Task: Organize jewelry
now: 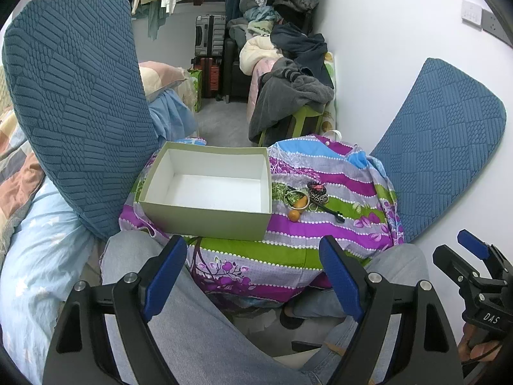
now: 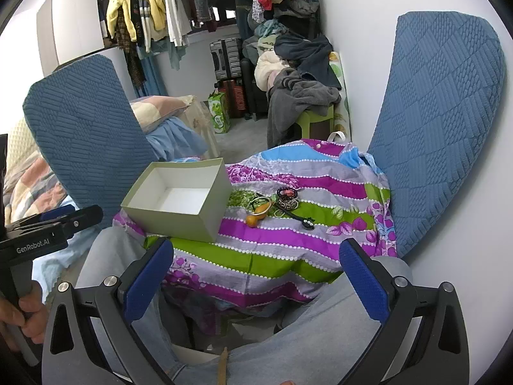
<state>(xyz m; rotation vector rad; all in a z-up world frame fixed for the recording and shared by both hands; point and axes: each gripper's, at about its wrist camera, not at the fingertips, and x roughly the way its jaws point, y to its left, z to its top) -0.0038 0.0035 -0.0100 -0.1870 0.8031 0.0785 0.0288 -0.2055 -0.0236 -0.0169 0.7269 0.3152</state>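
**Hidden and unclear parts**

The jewelry pile point(image 1: 307, 200) beside the box point(image 1: 205, 192) is too small and tangled to separate: a bangle, an orange piece and a dark patterned item overlap. The striped cloth point(image 2: 288, 224) hides whatever surface lies beneath it. The right gripper point(image 1: 481, 276) is cut off by the left wrist view's edge, so its jaws cannot be judged there.

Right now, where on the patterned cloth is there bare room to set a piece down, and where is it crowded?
The box is empty inside. Bare cloth runs along the near edge, between the box and both open grippers, left and right. More lies right of the jewelry cluster, toward the blue cushion. It is crowded only at that cluster, beside the box's right wall.
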